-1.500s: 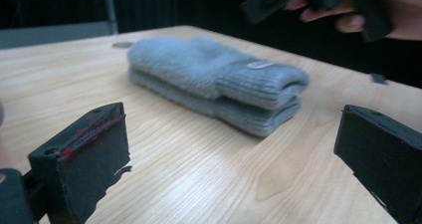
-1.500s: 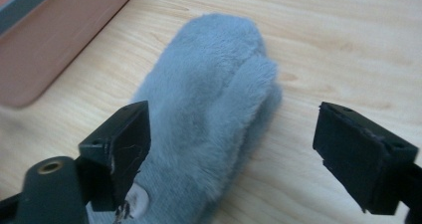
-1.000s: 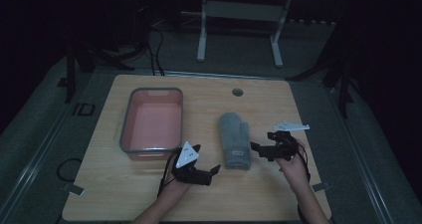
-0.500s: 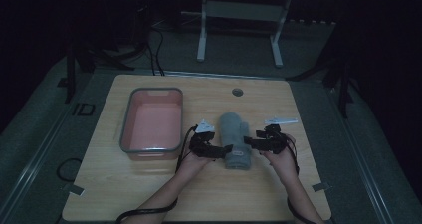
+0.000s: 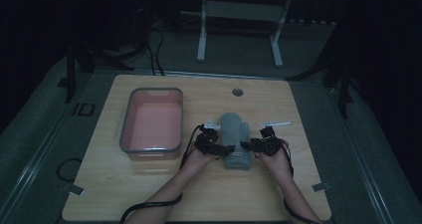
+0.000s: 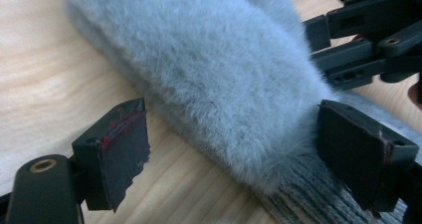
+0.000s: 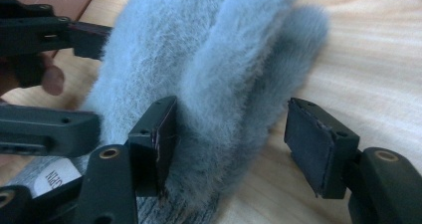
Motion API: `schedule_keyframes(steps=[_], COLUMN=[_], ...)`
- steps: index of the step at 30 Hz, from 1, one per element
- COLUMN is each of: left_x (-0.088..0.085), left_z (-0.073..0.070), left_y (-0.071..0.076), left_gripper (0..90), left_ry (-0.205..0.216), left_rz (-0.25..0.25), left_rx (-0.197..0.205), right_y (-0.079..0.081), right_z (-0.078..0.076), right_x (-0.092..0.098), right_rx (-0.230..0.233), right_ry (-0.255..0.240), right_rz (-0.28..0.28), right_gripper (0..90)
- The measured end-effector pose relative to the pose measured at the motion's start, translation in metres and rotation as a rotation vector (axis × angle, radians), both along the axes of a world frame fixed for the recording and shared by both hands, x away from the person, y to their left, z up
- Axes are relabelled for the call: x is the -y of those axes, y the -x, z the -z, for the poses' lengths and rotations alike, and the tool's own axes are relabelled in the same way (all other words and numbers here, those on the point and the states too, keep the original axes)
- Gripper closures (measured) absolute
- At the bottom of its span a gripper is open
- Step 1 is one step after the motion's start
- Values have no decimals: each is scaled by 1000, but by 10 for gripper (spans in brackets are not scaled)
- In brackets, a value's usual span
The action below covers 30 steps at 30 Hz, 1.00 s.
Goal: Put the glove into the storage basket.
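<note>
At the left of the wooden table (image 5: 149, 194) stands a grey-rimmed pink tub (image 5: 152, 124), well apart from the work. Just to the right of it, near the table's middle, lies a furry grey mitten (image 5: 234, 139) with its knitted cuff toward the person. The left gripper (image 5: 215, 147) sits at the mitten's left edge near the cuff; in the left gripper view (image 6: 234, 154) its jaws have just been closing, yet they are spread, with the fur and the cuff's ribbing between them and one pad apart from the fur. The right gripper (image 5: 251, 145) sits at the mitten's right edge. In the right gripper view (image 7: 231, 144) its jaws have just been closing around the thumb side; one pad touches the fur, the other stands clear of it.
</note>
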<state>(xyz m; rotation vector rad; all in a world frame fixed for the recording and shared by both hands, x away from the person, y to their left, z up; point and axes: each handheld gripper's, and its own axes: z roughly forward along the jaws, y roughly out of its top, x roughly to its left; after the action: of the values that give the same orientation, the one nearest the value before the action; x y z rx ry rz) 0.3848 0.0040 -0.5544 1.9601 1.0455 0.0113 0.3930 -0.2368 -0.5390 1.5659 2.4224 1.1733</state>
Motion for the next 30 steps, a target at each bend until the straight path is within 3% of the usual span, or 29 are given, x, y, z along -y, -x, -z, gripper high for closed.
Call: schedule_keyframes(steps=[4,8,15,20,22,30], left_x=[1,4,8,11,10,7], left_z=[5,5,10,6,5,-10], left_y=[-6,-10,-18,-12,-11,-11], left_gripper=[128,157,479,692,728,774], left_ry=[7,1,58,47,49,68], left_rz=[12,49,120,129,133,158], left_rx=[-45,-25,-49,9,21,48], right_y=[-5,-7,-6,0,3,6], right_z=[4,6,7,6,6,-7], right_x=[-1,-2,-5,-9,-9,-7], right_rx=[-54,-62,-51,-8,16,24], right_ry=[-6,-20,-13,4,6,-33], right_rz=[-13,-38,-47,-29,-24,-12], right_gripper=[422,498,637,738,760,792])
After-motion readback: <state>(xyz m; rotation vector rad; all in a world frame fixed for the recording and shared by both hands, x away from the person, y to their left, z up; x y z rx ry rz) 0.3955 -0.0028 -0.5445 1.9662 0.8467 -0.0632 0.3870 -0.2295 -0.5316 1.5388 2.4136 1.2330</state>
